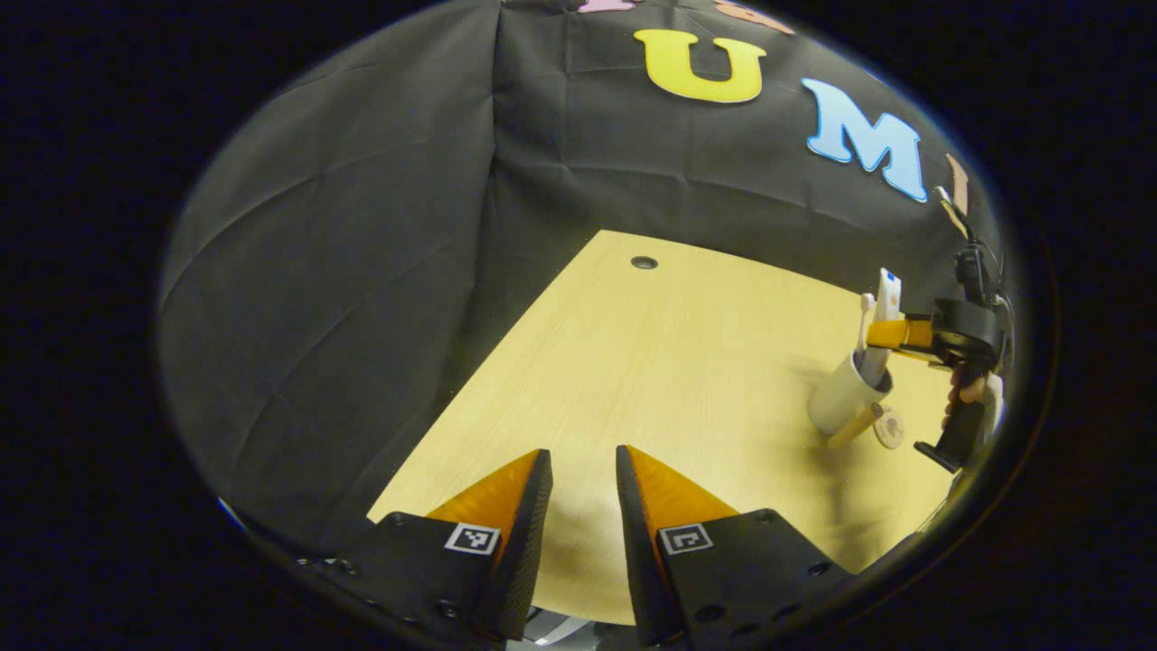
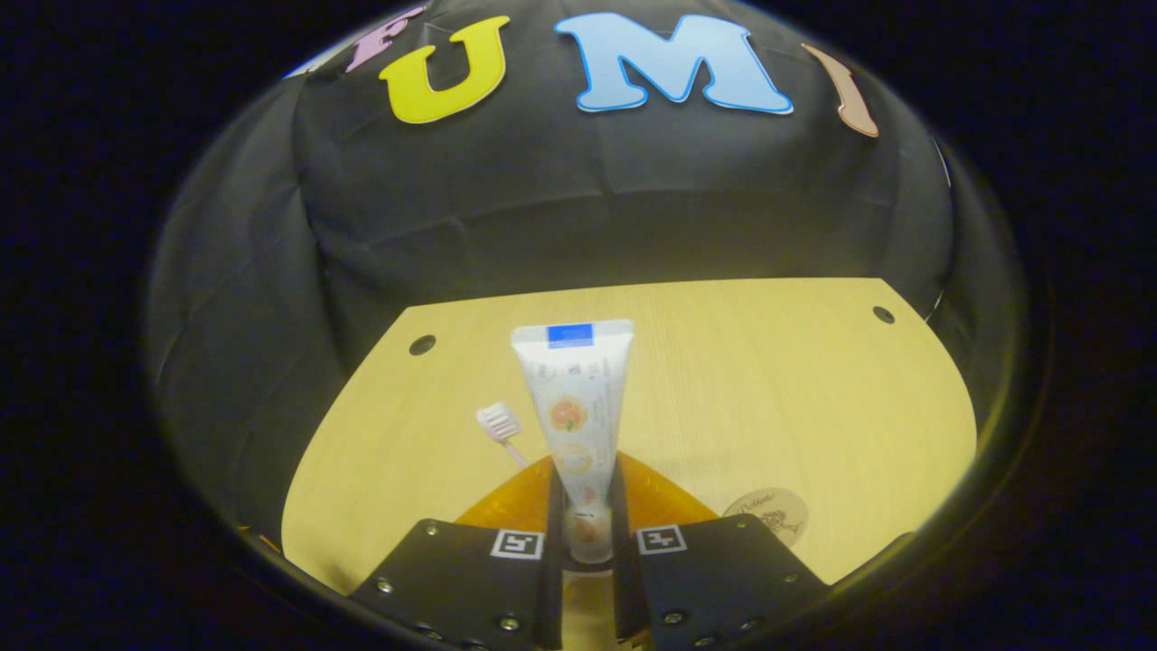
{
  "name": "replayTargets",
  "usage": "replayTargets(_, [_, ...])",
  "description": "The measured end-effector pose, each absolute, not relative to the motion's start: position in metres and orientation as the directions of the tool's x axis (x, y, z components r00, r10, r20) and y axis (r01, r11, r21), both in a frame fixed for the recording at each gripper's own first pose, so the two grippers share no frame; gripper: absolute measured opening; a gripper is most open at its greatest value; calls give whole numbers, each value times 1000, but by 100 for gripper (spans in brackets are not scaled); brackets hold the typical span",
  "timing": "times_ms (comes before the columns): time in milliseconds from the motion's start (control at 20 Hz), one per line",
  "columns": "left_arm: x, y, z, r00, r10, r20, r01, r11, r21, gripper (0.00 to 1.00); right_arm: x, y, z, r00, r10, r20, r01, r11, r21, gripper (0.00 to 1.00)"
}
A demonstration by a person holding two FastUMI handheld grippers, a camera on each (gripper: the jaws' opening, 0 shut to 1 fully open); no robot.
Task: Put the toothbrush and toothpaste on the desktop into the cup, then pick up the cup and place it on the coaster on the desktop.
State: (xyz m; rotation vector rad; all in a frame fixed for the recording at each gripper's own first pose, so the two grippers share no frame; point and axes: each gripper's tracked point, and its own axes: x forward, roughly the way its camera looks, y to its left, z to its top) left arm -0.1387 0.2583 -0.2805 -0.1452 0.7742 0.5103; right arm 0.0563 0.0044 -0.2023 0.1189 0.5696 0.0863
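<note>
White toothpaste (image 2: 576,425) pinched in right claw (image 2: 586,520) beside toothbrush (image 2: 499,423); left claw (image 1: 584,493) gapes empty.

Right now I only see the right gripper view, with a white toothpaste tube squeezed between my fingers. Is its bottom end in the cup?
Observer: Yes. The left gripper view shows the white toothpaste tube with its lower end inside a white cup with a wooden handle.
Operator: Is the toothbrush in there too?
Observer: Yes, the white toothbrush stands in that cup beside the tube.
Operator: Is the cup on the coaster?
Observer: No, it stands on the table beside the round wooden coaster.
</note>
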Motion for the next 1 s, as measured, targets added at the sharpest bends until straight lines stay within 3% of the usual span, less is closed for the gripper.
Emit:
replayTargets(200, [-139,248,-276,608,376,-699,-477,877,57,51,52,5,-196,842,143,-521,-66,984,164,32])
replayTargets(300, [-133,244,-276,610,373,-699,-474,879,55,51,51,4,-190,844,151,-514,-62,980,186,63])
replayTargets(650, [-111,223,-270,645,344,-682,-440,897,37,51,48,-12,-151,881,156,-446,-47,968,245,64])
replayTargets(1000, [-55,159,-252,710,231,-666,-318,948,-11,52,37,-61,-109,921,114,-373,-3,958,287,63])
